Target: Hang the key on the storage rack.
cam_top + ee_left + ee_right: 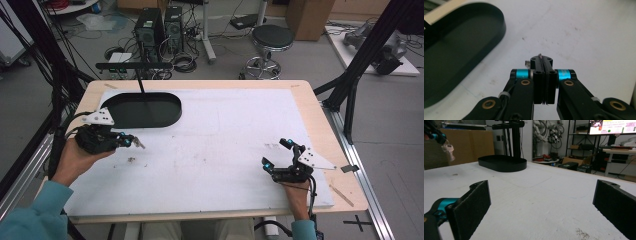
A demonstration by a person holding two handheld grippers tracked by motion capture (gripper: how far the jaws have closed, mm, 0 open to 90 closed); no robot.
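White sheeting covers the desk (220, 145), scuffed and speckled with a few dark marks.

Left gripper (134, 141): fingers (537, 72) pressed together on a small thin item (540, 55); just a sliver of it pokes out past the tips in the left gripper view. Too small to identify; from the right gripper view it reads as a pale scrap hanging below the far fingers. Held above the desk near the left edge, just in front of the black oval tray (120, 117).

Right gripper (275, 152): fingers (471, 210) spread wide, nothing between them, low over the desk near the right front corner.

Progress, as judged: pick-up appears done; the item is gripped but not yet placed. The tray looks empty, so delivery into it is probably the remaining step.

Surroundings: wooden desk border, black stand with crossbar behind the tray, stool, computer towers and cables on grey floor beyond the far edge.
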